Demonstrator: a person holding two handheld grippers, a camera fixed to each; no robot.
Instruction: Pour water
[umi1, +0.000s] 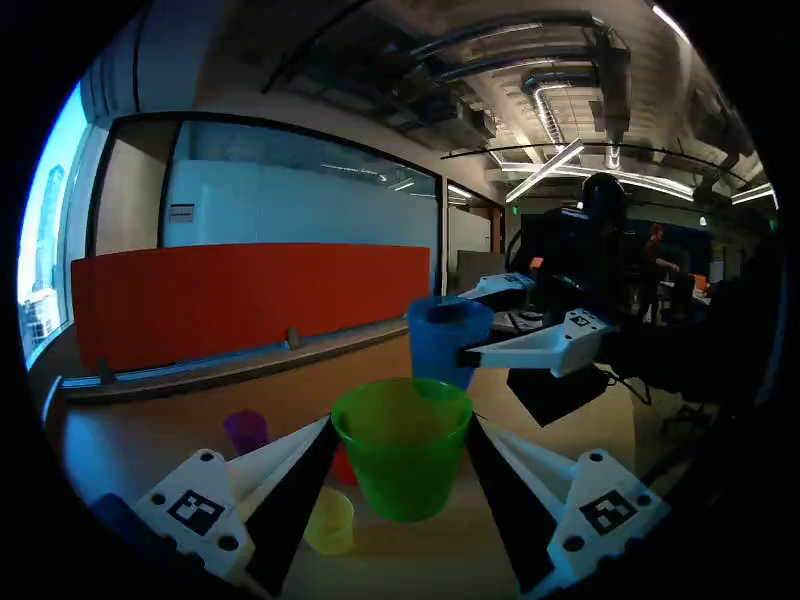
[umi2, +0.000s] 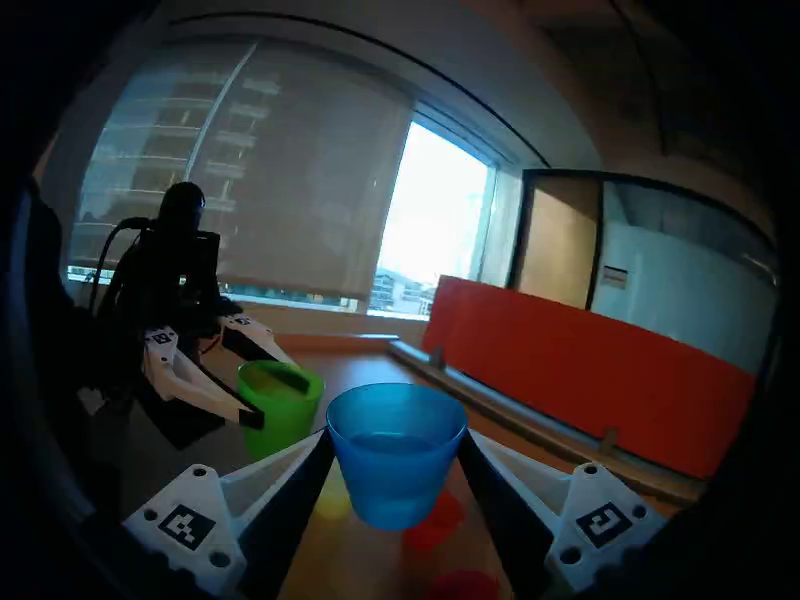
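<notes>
- While upright, the green cup (umi1: 403, 470) sits clamped between the jaws of the left gripper (umi1: 400, 430).
- The blue cup (umi2: 397, 480), seemingly holding water (umi2: 395, 441), sits clamped between the jaws of the right gripper (umi2: 397, 455).

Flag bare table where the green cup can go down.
Bare table between the purple cup and the rail under the orange partition; probably also right of the green cup, past the right gripper. Crowded: purple, red cup and yellow cup cluster beneath the left gripper.
</notes>
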